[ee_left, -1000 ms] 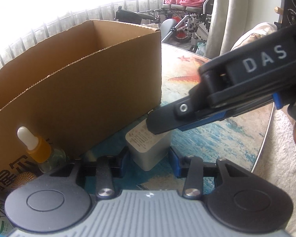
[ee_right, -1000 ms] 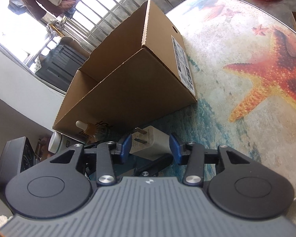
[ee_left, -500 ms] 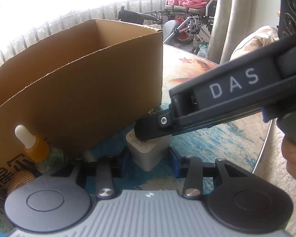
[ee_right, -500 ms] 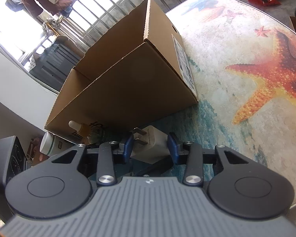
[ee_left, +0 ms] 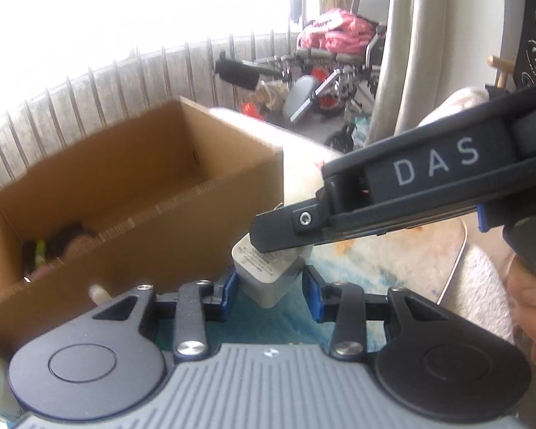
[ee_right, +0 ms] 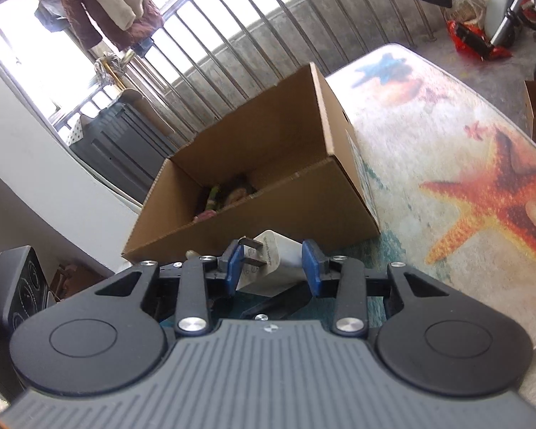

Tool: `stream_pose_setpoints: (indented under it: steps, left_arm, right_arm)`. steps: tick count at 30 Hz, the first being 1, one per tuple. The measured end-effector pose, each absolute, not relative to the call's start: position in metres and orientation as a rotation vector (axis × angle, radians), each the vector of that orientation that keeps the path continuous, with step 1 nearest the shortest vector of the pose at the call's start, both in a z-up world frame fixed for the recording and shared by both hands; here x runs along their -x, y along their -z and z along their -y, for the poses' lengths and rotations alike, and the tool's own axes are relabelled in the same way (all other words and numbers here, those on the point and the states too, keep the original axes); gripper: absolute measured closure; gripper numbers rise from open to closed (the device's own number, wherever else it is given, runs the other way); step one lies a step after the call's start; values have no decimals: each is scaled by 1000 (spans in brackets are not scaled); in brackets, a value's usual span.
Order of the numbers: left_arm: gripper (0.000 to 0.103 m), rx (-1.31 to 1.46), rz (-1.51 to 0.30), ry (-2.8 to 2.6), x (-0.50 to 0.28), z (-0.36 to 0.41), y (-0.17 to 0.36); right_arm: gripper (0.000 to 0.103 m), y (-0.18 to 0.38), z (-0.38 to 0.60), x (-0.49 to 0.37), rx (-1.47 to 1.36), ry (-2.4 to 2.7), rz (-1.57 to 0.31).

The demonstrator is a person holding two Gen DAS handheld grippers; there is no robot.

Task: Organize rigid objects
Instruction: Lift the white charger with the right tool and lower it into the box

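Charger (ee_right: pixel 273 268) before cardboard box (ee_right: pixel 268 143) on table (ee_right: pixel 446 136), small items inside box

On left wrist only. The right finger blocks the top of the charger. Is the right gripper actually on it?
Observer: Yes. In the right wrist view the right gripper has just been closing, and both blue pads press the white charger.
Operator: Prongs?
Observer: The metal prongs stick out beside the pad on the picture's left.
Operator: Anything on the box end I can't see?
Observer: The cardboard box has a white label on the end wall facing the starfish print.
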State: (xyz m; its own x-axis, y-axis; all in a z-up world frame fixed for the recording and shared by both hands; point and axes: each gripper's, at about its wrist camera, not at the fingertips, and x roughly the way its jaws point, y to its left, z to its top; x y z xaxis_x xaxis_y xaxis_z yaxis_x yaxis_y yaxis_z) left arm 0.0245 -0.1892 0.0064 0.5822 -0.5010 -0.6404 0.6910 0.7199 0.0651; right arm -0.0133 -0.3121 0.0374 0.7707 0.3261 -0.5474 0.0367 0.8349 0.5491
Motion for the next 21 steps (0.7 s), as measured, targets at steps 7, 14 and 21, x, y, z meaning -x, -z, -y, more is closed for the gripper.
stream_pose_setpoints:
  steps: [7,14,21]
  left_arm:
    - [63,-287,-560,629,-50,178,-66]
    - [62,-231,-666,548,-130,170,-95]
    - [62,-181,-950,469,-238,160,-58]
  right_arm:
    - [68,-98,302,-32,-460,-265,-619]
    - [68,-119,291,-138,-387,-344,-742]
    - [68,-74,284,-245,-424,-371,-970]
